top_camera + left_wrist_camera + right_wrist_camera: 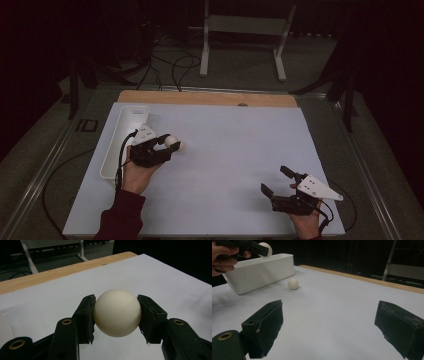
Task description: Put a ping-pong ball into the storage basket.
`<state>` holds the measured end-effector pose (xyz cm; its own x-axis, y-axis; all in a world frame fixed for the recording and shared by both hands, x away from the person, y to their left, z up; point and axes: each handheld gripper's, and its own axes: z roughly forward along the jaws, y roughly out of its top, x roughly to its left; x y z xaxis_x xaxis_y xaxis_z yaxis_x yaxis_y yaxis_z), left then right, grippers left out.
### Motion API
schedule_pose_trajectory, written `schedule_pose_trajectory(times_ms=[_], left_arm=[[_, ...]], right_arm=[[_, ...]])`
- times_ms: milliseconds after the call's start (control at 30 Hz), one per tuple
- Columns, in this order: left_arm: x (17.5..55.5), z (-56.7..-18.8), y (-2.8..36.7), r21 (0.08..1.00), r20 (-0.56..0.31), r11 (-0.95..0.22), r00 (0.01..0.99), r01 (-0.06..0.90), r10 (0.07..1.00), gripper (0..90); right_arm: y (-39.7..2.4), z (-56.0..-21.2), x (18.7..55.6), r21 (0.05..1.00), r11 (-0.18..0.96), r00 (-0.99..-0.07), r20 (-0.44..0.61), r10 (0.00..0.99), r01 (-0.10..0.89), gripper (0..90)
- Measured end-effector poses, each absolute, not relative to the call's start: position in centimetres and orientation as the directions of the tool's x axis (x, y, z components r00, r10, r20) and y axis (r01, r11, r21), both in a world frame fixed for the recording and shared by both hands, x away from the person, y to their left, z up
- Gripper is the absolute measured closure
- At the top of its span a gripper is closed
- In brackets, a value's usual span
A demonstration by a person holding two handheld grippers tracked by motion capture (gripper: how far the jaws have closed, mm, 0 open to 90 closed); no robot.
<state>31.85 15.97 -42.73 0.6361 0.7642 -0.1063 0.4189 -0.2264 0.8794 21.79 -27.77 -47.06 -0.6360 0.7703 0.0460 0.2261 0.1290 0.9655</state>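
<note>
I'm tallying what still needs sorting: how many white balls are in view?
2. One ball is clamped in the left gripper; a second ball lies on the table beside the white bin. The bin's inside is hidden.

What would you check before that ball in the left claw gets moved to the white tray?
1. Left gripper fingers pressed on both sides of the held ball: ok.
2. Ball lifted off the table: ok.
3. White tray has free room: ok.
4. Second ball apart from the tray: ok.
5. Right gripper open, away from the path: ok.
6. Grip firm enough: cannot tell.
</note>
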Motion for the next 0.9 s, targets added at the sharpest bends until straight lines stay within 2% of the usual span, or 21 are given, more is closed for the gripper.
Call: schedule_pose_trajectory(times_ms=[900], left_arm=[[31.8,-42.4,17.2,0.878,-0.087,-0.248,0.647,0.409,0.758,51.0]], right_arm=[[-27.9,-47.2,21.9,0.966,0.128,-0.632,0.045,0.774,0.225,7.4]])
